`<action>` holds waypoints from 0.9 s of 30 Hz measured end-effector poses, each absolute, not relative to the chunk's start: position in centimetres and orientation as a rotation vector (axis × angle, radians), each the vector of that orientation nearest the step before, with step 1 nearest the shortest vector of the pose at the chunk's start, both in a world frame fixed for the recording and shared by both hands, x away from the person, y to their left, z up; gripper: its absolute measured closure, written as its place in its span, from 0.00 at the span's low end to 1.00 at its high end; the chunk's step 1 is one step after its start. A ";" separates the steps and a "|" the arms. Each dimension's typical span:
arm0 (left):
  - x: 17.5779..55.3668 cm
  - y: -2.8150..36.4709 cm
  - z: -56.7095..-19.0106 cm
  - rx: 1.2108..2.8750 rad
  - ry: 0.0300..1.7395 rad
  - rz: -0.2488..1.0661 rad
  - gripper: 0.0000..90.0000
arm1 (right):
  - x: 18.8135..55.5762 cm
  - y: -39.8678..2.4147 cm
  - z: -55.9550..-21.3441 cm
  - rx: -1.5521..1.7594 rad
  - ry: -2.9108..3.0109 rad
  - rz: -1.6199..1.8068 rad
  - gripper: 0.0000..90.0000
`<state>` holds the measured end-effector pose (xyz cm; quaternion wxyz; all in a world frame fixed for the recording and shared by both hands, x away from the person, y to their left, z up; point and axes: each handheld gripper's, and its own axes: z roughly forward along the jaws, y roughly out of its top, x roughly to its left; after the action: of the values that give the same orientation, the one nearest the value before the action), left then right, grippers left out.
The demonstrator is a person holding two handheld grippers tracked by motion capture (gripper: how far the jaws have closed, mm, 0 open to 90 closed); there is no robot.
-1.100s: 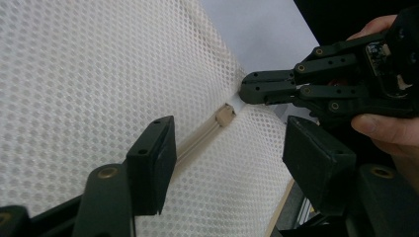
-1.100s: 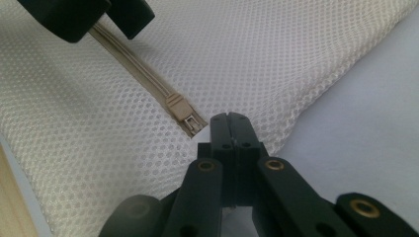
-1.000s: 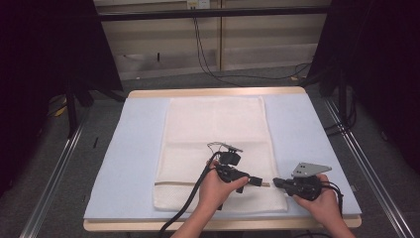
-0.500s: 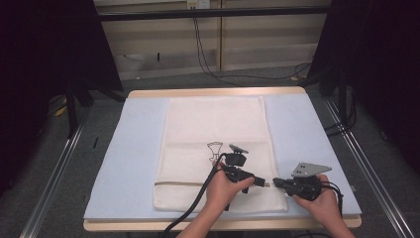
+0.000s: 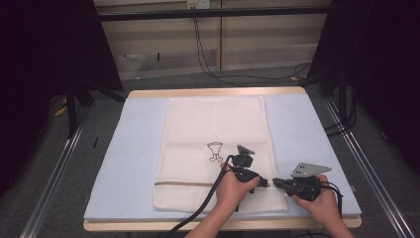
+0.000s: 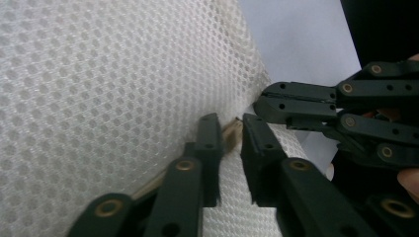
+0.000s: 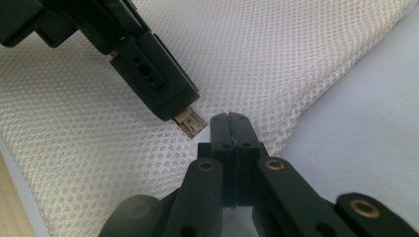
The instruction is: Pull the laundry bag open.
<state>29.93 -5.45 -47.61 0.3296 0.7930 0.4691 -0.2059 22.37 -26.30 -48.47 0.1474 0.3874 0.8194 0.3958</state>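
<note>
a lab recording bay: padded table (image 5: 129, 163), black curtains (image 5: 44, 49), trailing wall cables (image 5: 208, 54).

There were two grippers in play: the left gripper (image 5: 268, 182) and the right gripper (image 5: 275, 182), each carried in one hand, so two hands, the left hand (image 5: 233, 189) and the right hand (image 5: 322, 203). One white mesh bag (image 5: 216, 130) lay on one pale blue mat (image 5: 126, 158), which covered one wooden table (image 5: 213, 92). The bag bore one black printed figure (image 5: 214, 151) and one beige zipper pull (image 7: 190, 121). One grey three-cornered plate (image 5: 309, 169) topped the right gripper.
</note>
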 end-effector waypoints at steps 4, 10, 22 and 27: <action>30.0 -5.4 -47.4 2.051 1.252 -0.589 0.95 | 22.4 -26.3 -48.5 1.130 2.359 1.139 1.00; 30.2 -4.8 -47.4 2.039 1.258 -0.621 0.97 | 22.3 -26.1 -48.4 1.065 2.373 1.095 1.00; 30.7 -2.1 -46.9 2.005 1.295 -0.651 0.97 | 22.3 -26.3 -48.4 1.072 2.375 1.106 1.00; 30.9 -0.9 -46.6 2.003 1.301 -0.629 0.97 | 22.3 -26.3 -48.4 1.074 2.375 1.102 1.00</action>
<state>30.92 -0.93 -46.56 0.3296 0.7657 0.4973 -0.2405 22.27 -26.27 -48.41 0.1551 0.3749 0.8291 0.3846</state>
